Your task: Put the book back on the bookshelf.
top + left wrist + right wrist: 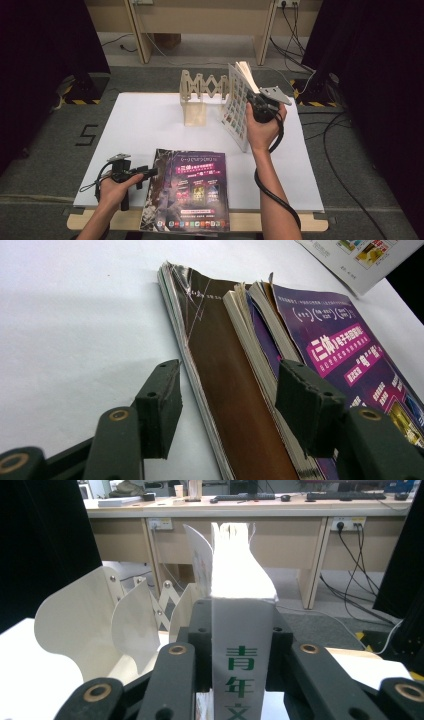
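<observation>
A person stands at a white table [150, 120] with a gripper in each hand. The right gripper [256, 107], toward two o'clock, is clamped on the spine of a magazine [236, 102] held upright with its lower edge on the table, just beside a wooden accordion rack [200, 95] at twelve o'clock. The left gripper [150, 173], at seven o'clock, has its jaws spread wide around the spine edge of a stack of magazines [192, 192] lying flat at six o'clock, without pressing on it.

Upright magazine [239, 102] in right gripper [256, 106]
</observation>
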`<state>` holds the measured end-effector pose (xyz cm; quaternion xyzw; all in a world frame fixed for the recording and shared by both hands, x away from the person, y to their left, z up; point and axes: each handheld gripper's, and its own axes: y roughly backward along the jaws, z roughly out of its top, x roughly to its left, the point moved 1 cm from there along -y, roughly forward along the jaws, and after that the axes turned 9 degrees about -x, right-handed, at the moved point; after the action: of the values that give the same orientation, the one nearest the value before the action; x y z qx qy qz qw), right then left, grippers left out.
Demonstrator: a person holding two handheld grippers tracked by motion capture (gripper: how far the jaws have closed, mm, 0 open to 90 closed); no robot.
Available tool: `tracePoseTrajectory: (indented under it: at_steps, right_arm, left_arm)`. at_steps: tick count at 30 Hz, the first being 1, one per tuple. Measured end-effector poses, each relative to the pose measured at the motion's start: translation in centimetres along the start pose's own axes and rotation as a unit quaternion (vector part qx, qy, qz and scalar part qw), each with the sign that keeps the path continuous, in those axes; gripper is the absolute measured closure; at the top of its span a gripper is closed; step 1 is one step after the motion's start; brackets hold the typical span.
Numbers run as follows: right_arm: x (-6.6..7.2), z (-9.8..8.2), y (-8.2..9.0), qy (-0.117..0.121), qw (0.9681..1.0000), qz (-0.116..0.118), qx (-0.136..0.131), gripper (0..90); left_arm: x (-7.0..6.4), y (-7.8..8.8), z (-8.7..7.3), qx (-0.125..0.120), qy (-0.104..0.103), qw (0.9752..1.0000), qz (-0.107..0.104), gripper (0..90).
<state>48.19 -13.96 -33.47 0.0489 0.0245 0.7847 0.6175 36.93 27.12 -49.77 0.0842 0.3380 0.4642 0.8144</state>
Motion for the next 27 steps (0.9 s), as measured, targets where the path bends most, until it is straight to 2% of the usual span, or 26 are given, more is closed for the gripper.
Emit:
tracePoseTrajectory:
  at_steps: [7, 9, 16, 27]
  right_arm:
    - [-0.3, -0.1, 0.5, 0.000, 1.0000, 0.003, 0.005, 72.4]
    - [-0.4, 0.0, 0.6, -0.007, 0.9999, 0.003, 0.011, 71.4]
    - [-0.7, 0.5, 0.0, -0.017, 0.9993, 0.011, 0.031, 68.0]
    - [-1.3, 1.1, -0.9, -0.026, 0.9980, 0.011, 0.056, 65.3]
  left_arm:
    - [-0.1, 0.1, 0.0, -0.001, 0.000, 1.0000, 0.000, 42.5]
    - [-0.1, 0.0, 0.0, -0.001, 0.000, 1.0000, 0.000, 42.5]
    - [-0.1, 0.1, 0.1, -0.001, -0.001, 1.0000, -0.001, 42.4]
    - [-0.1, 0.1, 0.1, -0.002, -0.002, 1.0000, -0.002, 42.4]
